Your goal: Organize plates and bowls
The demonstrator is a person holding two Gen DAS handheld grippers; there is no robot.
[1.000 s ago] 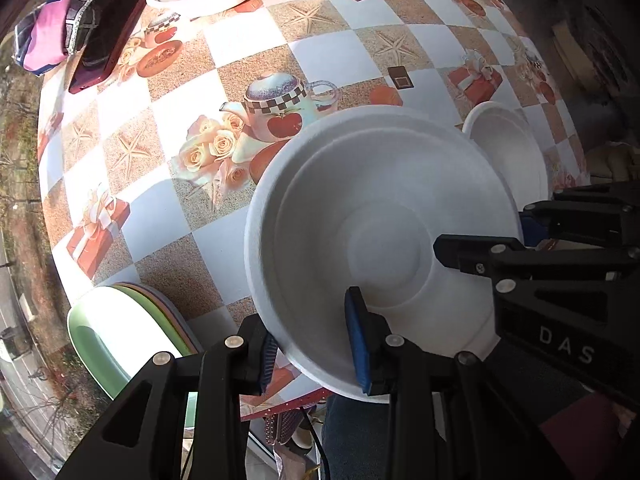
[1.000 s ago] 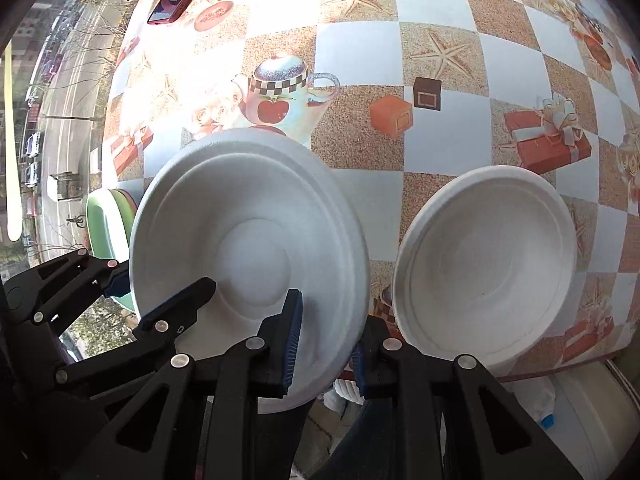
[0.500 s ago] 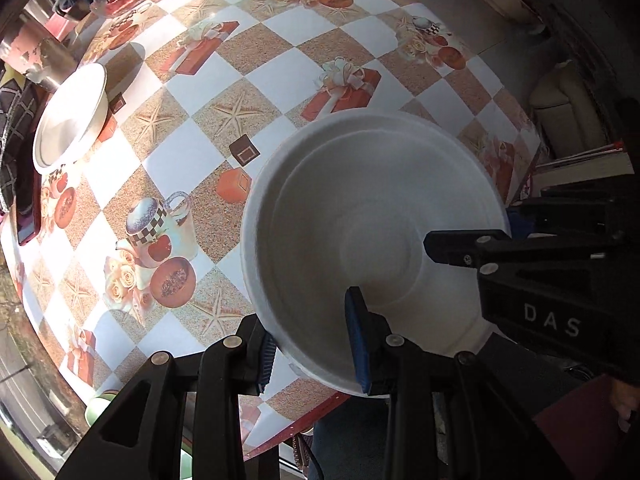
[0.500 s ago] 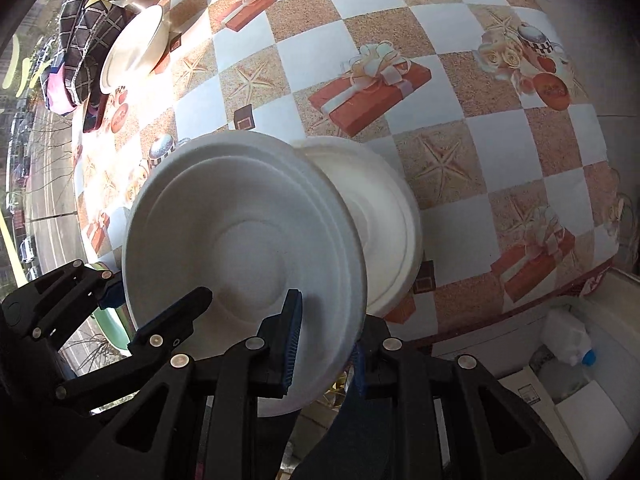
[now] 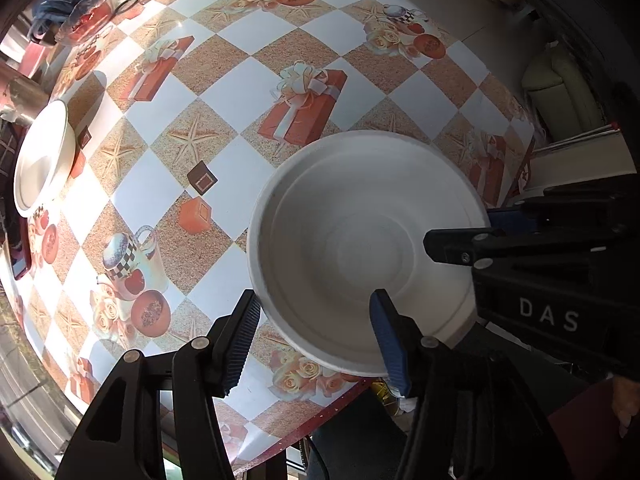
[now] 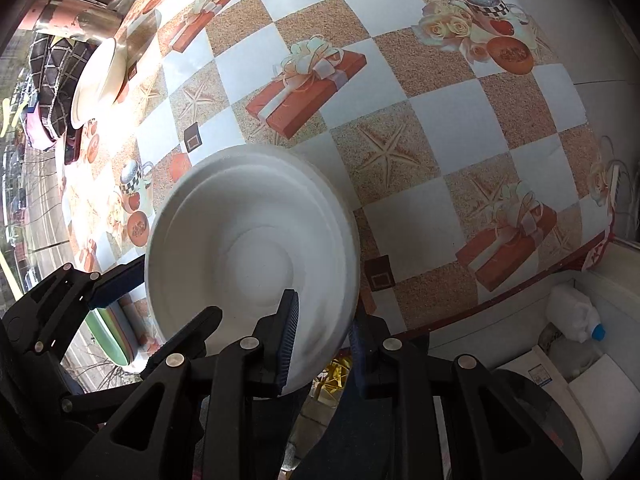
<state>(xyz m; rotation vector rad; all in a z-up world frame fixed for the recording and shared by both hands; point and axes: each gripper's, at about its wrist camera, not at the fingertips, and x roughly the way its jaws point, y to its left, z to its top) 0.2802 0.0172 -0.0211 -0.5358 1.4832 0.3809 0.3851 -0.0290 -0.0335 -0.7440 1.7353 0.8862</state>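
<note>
A white bowl [image 5: 360, 236] [image 6: 256, 248] lies nested on a second white bowl, whose rim [image 6: 338, 200] shows just beyond it, near the table's front edge. My left gripper [image 5: 314, 312] straddles the near rim with its jaws opening. The outer pad [image 5: 240, 332] stands clear of the rim and the inner pad [image 5: 386, 340] is inside the bowl. My right gripper [image 6: 322, 320] is shut on the bowl's rim at another spot. It appears in the left wrist view as a black body [image 5: 540, 264] at the right. The left gripper's finger [image 6: 114, 282] shows at the bowl's left side.
The table [image 5: 240, 80] [image 6: 440, 128] has a checked cloth with gift-box prints. Another white bowl [image 5: 40, 160] [image 6: 96, 80] sits far left. Coloured plates [image 6: 108, 328] are stacked at the front left edge. A white jug [image 6: 576, 316] stands on the floor beyond the table edge.
Both grippers carried the bowl across the table and over the second bowl, where it now rests nested. The left gripper's jaws have spread apart off the rim. The right gripper's hold is unchanged.
</note>
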